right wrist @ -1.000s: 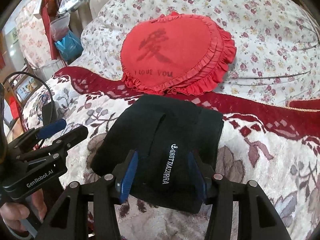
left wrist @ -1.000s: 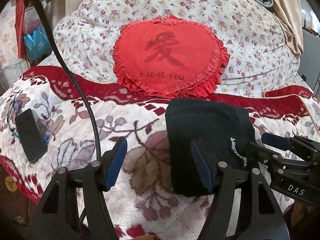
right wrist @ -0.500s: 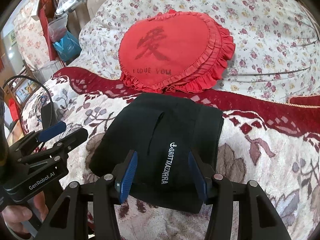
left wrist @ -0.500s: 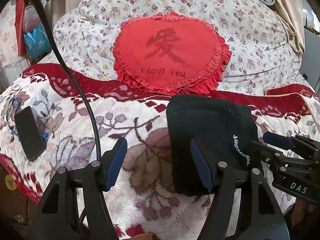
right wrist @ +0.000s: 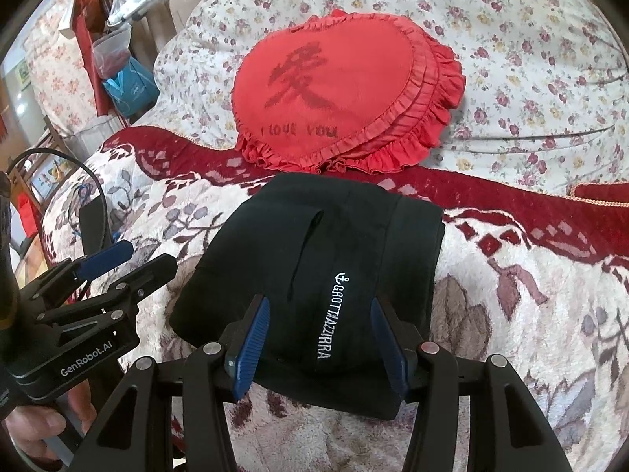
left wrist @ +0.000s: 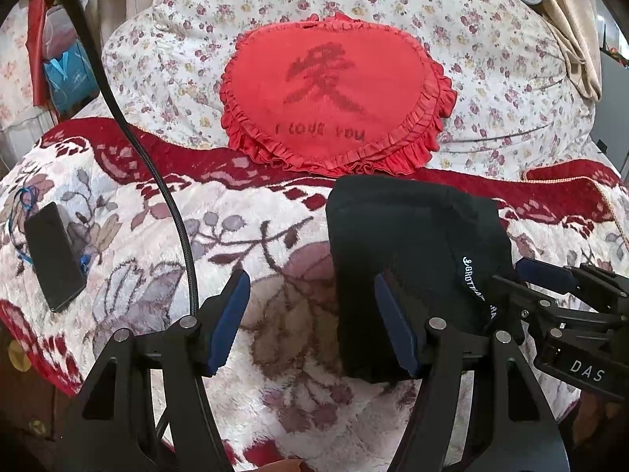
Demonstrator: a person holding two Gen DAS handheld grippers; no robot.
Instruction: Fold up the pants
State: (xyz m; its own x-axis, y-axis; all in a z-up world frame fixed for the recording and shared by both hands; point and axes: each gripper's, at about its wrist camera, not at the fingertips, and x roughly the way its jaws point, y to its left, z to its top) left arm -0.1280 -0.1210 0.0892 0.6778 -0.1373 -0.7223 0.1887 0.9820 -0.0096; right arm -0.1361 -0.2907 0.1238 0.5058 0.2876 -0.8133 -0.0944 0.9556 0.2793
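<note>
While both claws (left wrist: 310,328) (right wrist: 320,344) gape empty, one folded pants (right wrist: 326,271) bundle lies flat.

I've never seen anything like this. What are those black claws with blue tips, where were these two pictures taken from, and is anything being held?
No robot here: a person holds a two-finger tool in each hand, each carrying a wide-angle camera looking along its fingers. One picture is from the left gripper, the other from the right gripper. Both stand open and hold nothing. On the flowered blanket lie folded black pants, the right gripper's blue pads either side of the near edge. Behind is a red heart cushion; to the left, a dark phone.
</note>
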